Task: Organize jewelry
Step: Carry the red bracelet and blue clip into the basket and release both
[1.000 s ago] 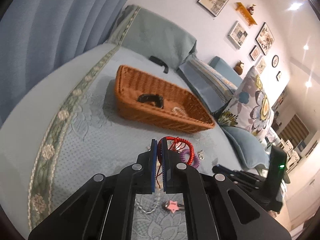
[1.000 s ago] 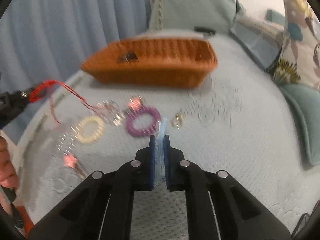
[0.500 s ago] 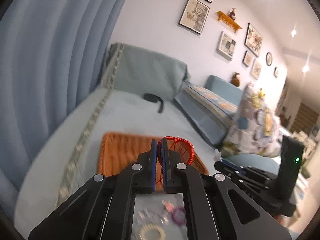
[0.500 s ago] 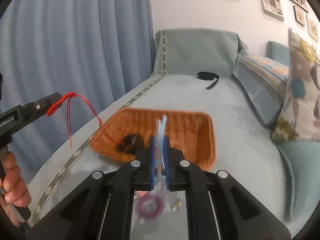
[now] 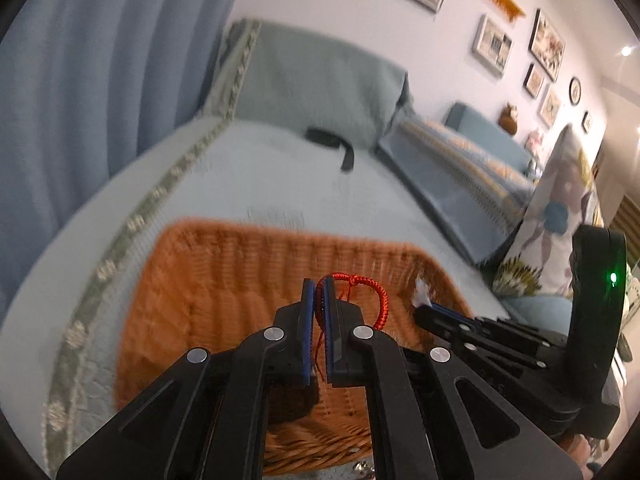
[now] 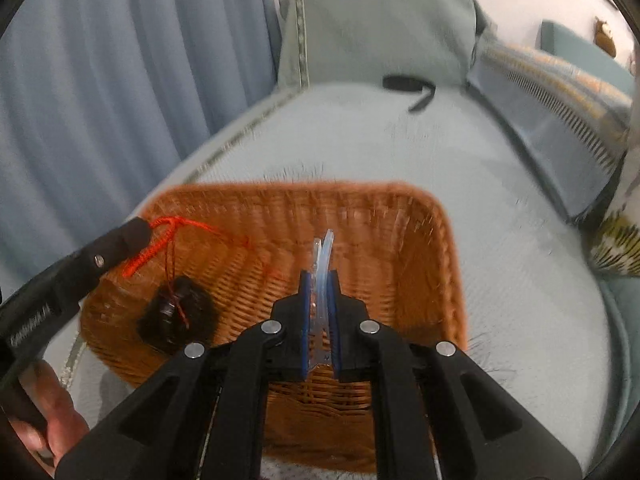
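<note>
the left gripper (image 5: 317, 280) is clenched on a red cord bracelet (image 5: 362, 286) above the wicker basket (image 5: 224, 264); the right gripper (image 6: 319, 276) is clamped on a clear hair clip (image 6: 323, 252), also over the basket. only the right wrist view shows the dark item (image 6: 176, 314) on the basket floor under the cord's dangling threads, and a hand (image 6: 48, 424) at the near left of the basket.

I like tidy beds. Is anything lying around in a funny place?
Yes, one thing. A black strap lies loose on the bed cover, far behind the wicker basket, near the headrest cushion. Everything else in view is in the basket or held in a claw.
</note>
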Demonstrator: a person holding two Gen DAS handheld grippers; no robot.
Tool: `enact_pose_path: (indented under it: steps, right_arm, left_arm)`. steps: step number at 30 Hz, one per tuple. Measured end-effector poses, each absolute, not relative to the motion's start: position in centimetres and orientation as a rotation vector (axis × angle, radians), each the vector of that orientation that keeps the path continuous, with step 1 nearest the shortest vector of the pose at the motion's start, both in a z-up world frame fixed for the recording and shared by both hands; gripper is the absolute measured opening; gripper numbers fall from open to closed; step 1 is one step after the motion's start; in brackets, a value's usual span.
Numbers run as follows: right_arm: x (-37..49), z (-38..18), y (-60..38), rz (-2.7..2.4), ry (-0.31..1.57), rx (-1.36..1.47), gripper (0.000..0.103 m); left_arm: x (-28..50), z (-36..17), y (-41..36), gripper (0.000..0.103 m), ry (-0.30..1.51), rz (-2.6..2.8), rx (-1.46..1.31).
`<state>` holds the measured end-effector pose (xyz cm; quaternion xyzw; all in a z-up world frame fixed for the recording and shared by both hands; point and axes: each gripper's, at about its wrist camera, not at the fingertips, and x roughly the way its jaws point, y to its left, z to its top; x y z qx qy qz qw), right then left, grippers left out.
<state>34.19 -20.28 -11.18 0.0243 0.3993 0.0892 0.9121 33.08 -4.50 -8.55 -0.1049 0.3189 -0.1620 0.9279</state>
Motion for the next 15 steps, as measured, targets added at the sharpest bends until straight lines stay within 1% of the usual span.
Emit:
enact_pose_path:
  steps: [9, 11, 12, 13, 14, 15]
  right_arm:
    - [34.7, -13.3, -19.8, 0.174, 0.892, 0.021, 0.006]
    - [34.5, -13.7, -19.9, 0.172, 0.903, 0.024, 0.007]
    - [34.3, -13.7, -20.1, 0.179, 0.907, 0.034, 0.007]
    - [34.1, -13.6, -20.3, 0.192, 0.909, 0.051, 0.009]
    - [33.8, -13.3, -20.5, 0.2, 0.905, 0.06, 0.01]
    - [33.4, -12.9, -20.7, 0.205, 0.897, 0.066, 0.014]
  left_arm:
    - [33.4, -10.2, -5.1, 0.003, 0.724, -0.349, -0.191]
    - [33.3, -10.0, -5.1, 0.007, 0.725, -0.364, -0.189]
    - [32.8, -9.7, -4.9, 0.015, 0.719, -0.368, -0.187]
    - [32.5, -9.5, -4.9, 0.026, 0.711, -0.372, -0.187]
    - [32.0, -9.1, -4.7, 0.032, 0.703, -0.378, -0.189]
    - [31.2, -8.5, -4.3, 0.04, 0.687, -0.387, -0.193]
